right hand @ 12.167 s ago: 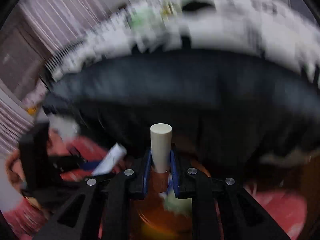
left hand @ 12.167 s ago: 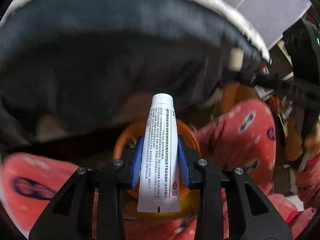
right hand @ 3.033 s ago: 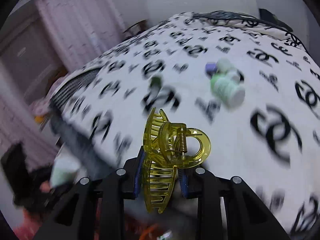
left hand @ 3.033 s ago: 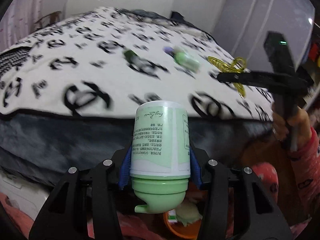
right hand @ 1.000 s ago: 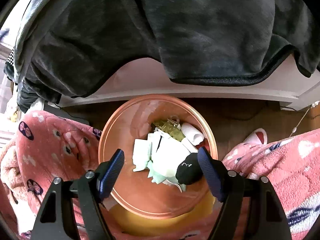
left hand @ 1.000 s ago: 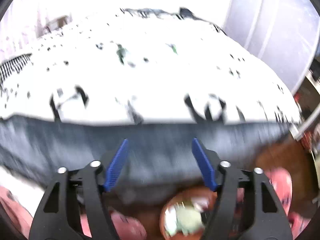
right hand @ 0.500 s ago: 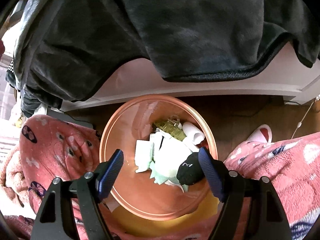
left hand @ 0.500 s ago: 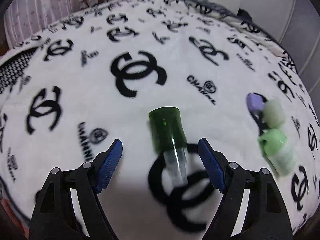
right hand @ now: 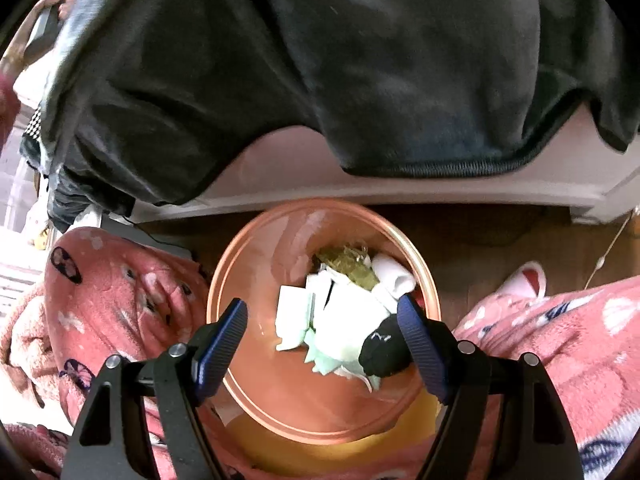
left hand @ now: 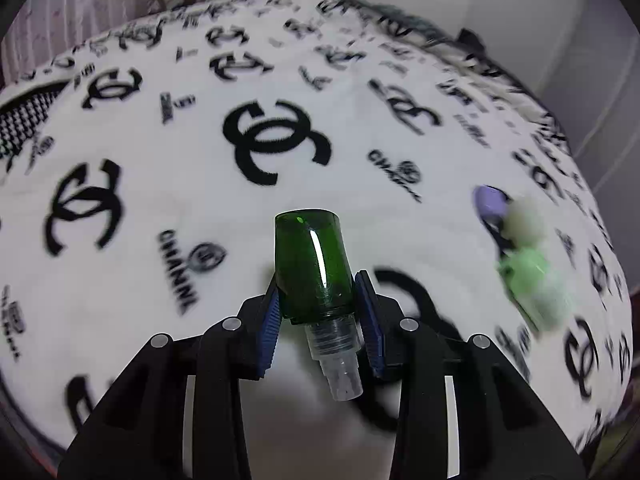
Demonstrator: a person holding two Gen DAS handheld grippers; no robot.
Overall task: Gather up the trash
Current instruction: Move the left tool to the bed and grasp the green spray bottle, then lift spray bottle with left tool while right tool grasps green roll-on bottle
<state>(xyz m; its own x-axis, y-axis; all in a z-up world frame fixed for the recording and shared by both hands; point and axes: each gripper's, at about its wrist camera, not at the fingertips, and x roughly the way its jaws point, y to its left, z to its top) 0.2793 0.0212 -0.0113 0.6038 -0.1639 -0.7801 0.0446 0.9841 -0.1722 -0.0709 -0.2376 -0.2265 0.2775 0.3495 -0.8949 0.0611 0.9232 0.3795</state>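
My left gripper (left hand: 318, 304) is shut on a small green spray bottle (left hand: 314, 262) with a clear nozzle, over the white logo-printed blanket (left hand: 160, 200). A light green bottle (left hand: 536, 284), a pale cap (left hand: 524, 220) and a purple cap (left hand: 488, 200) lie blurred on the blanket to the right. My right gripper (right hand: 322, 338) is open and empty above an orange bin (right hand: 248, 264). The bin holds white and green packaging (right hand: 340, 320), a yellow hair clip (right hand: 348, 260) and a black cap (right hand: 380, 348).
A dark blanket (right hand: 320, 60) hangs over the bed edge above the bin. Pink patterned pyjama legs (right hand: 112, 300) flank the bin on both sides. A pink slipper (right hand: 524, 280) lies on the wooden floor at the right.
My left gripper has closed on the green spray bottle, which lay between its open jaws half a second ago. The right gripper stays open over the bin.
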